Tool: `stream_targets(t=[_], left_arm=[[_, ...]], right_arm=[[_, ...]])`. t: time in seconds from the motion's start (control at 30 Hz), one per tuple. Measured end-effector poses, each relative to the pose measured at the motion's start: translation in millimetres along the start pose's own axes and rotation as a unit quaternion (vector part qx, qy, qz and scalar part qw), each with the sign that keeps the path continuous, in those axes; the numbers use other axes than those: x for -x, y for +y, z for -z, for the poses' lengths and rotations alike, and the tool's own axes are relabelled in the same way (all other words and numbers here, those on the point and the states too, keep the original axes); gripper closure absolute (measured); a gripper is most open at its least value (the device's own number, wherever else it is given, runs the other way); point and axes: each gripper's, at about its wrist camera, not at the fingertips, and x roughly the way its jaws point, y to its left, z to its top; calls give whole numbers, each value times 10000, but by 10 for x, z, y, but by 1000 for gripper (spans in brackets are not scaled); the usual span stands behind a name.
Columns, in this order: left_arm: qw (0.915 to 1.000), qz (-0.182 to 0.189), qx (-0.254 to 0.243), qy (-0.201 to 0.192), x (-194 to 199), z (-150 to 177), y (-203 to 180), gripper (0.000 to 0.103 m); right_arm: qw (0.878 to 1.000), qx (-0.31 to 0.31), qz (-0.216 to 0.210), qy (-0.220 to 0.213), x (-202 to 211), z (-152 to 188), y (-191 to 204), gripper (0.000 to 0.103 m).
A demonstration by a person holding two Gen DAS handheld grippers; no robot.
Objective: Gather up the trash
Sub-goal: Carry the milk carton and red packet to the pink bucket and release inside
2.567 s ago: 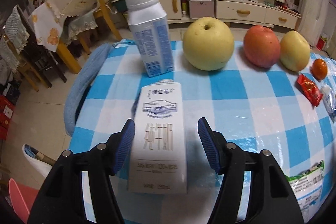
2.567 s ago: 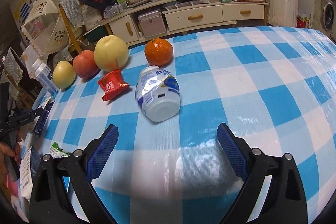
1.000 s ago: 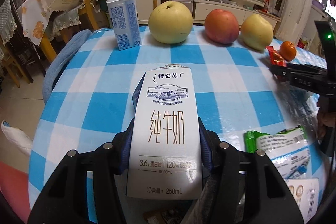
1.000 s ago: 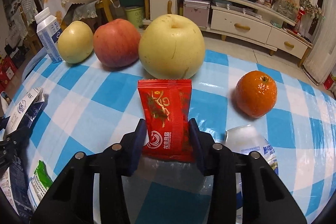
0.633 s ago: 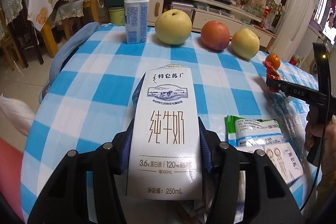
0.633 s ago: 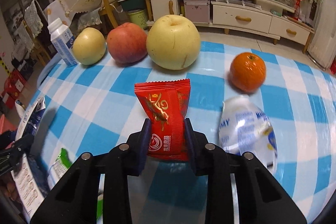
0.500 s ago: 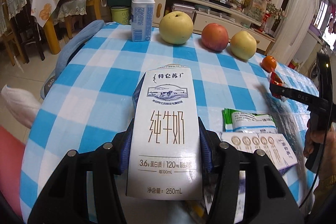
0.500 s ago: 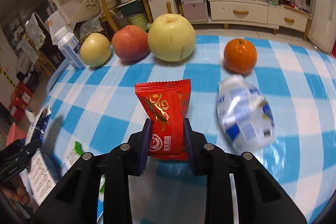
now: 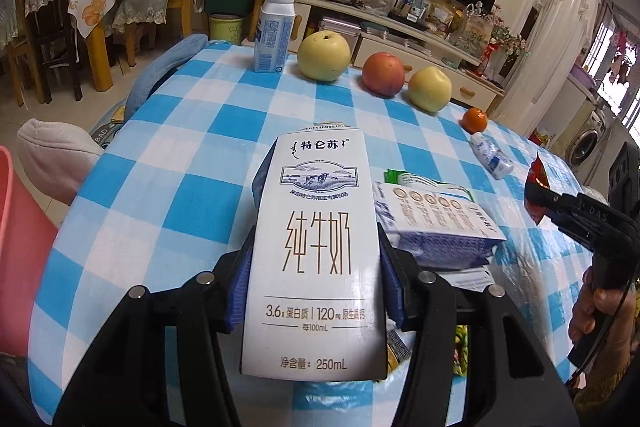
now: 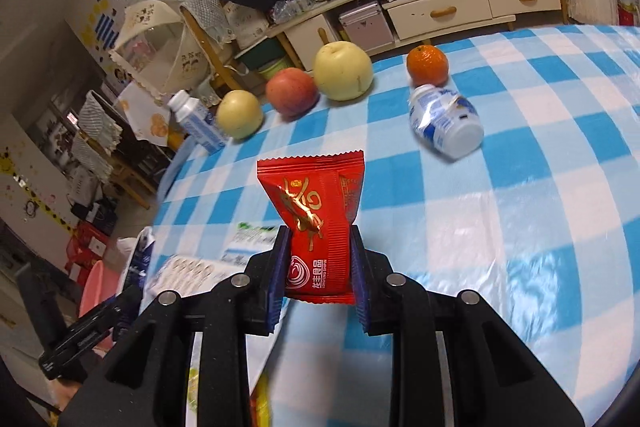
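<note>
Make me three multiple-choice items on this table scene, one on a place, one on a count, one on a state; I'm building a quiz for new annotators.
1. Where does the small white bottle lie?
A. Beside the orange
B. Inside a drawer
C. On a chair

2. How many apple-like round fruits stand in the row?
A. One
B. Three
C. Six

3. What is the right tool doing?
A. Standing open over a bare cloth
B. Clamping a red snack wrapper
C. Holding the milk carton

Answers: 1 A, it lies on its side by the orange; 2 B, two yellow and one red; 3 B, the red snack wrapper sits pinched between its pads.
</note>
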Motion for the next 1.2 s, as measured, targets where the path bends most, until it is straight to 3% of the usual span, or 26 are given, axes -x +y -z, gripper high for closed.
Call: stream_targets(t=[0.43,0.63,0.8,1.0,1.2], left_arm=[[9983,265,337,-395,447,35,256,48],[9950,97,717,-687,675,-50,579,48],[9894,-310,965,-1042,941,-128,906,48],[9738,-1050,1453,-1399,1263,-182,1481,48],[9480,-1567,2329,-1503,1501,-109,2239,48]], right_arm=[[9980,338,-517,144,320,583,790,73],[9939,619,-856,318,233,728,1380,73],[9862,1011,-1206,523,39,822,2042,73],[9687,1622,-1696,807,-304,940,3026,73],[9488,2138,-2076,1044,-695,1116,3923,73]])
